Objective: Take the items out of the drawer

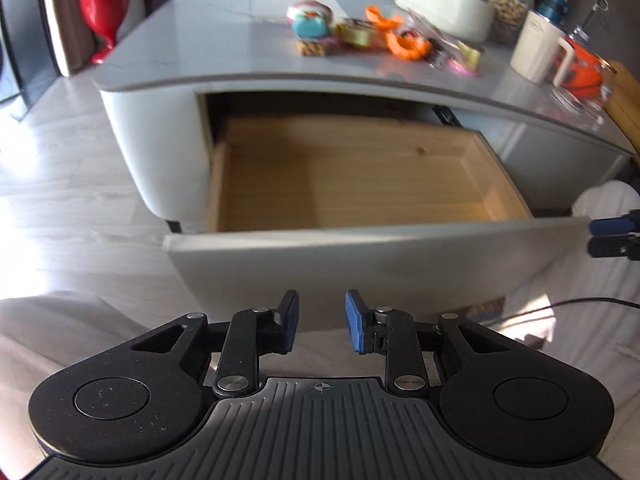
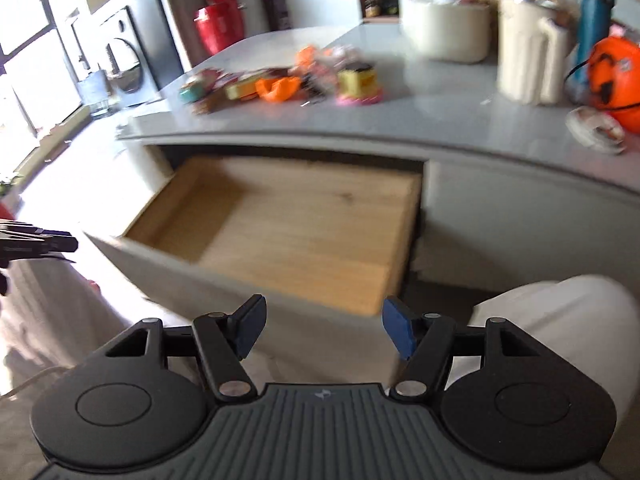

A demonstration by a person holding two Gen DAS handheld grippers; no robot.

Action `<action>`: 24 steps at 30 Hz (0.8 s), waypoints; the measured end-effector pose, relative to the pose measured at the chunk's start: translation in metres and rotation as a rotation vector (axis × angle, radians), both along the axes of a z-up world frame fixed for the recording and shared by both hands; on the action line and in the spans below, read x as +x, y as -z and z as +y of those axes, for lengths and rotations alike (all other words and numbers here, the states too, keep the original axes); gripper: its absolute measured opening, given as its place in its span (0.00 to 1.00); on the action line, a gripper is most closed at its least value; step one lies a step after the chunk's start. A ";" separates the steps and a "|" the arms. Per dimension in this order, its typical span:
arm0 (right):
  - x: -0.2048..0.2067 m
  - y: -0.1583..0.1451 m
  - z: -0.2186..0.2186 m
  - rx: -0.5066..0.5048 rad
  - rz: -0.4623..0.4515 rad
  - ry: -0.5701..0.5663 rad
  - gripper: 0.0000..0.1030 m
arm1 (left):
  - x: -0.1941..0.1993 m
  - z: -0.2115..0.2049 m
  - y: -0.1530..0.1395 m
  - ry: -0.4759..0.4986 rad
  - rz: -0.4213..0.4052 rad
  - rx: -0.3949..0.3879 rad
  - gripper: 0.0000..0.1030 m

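Now both my grippers hover before the pulled-out drawer [image 1: 344, 172], nothing held.

My left gripper [image 1: 322, 322] has its jaws apart with nothing between them, just short of the drawer's grey front panel [image 1: 360, 264]; my right gripper [image 2: 324, 328], jaws wider apart, hangs over the front right corner. Toys [image 1: 360, 34] crowd the countertop [image 1: 224, 32] past the drawer's far edge.

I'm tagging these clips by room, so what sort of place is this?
Probably a home kitchen or living area: a grey counter with an open wooden drawer beneath, a cream jug and a shelf of jars behind, and toys and an orange pumpkin bucket on top.
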State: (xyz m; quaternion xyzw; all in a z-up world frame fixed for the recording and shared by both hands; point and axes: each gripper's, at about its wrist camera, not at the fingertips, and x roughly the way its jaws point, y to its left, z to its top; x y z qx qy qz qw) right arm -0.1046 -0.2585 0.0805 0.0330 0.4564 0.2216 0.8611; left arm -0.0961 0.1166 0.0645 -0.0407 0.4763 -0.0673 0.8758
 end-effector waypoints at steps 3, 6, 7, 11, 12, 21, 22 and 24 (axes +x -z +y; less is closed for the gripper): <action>0.008 0.018 0.032 -0.044 0.037 -0.062 0.63 | 0.007 -0.015 0.009 0.021 0.002 -0.002 0.28; 0.022 0.028 0.047 -0.053 0.065 -0.068 0.63 | 0.020 -0.024 0.015 0.021 -0.017 -0.020 0.27; 0.027 0.031 0.049 -0.041 0.094 -0.072 0.63 | 0.024 -0.027 0.016 0.021 -0.028 -0.022 0.27; 0.031 0.038 0.054 -0.044 0.066 -0.071 0.63 | 0.042 -0.035 0.020 0.006 -0.054 -0.021 0.34; 0.033 0.039 0.055 -0.049 0.047 -0.061 0.62 | 0.047 -0.035 0.022 -0.002 -0.068 -0.021 0.34; 0.097 0.049 0.059 -0.035 -0.083 0.136 0.62 | 0.119 -0.036 0.034 -0.150 -0.179 -0.056 0.34; 0.105 0.051 0.061 -0.043 -0.100 0.155 0.62 | 0.127 -0.036 0.036 -0.167 -0.192 -0.058 0.34; 0.119 0.054 0.067 -0.067 -0.136 0.186 0.62 | 0.142 -0.039 0.038 -0.194 -0.217 -0.052 0.34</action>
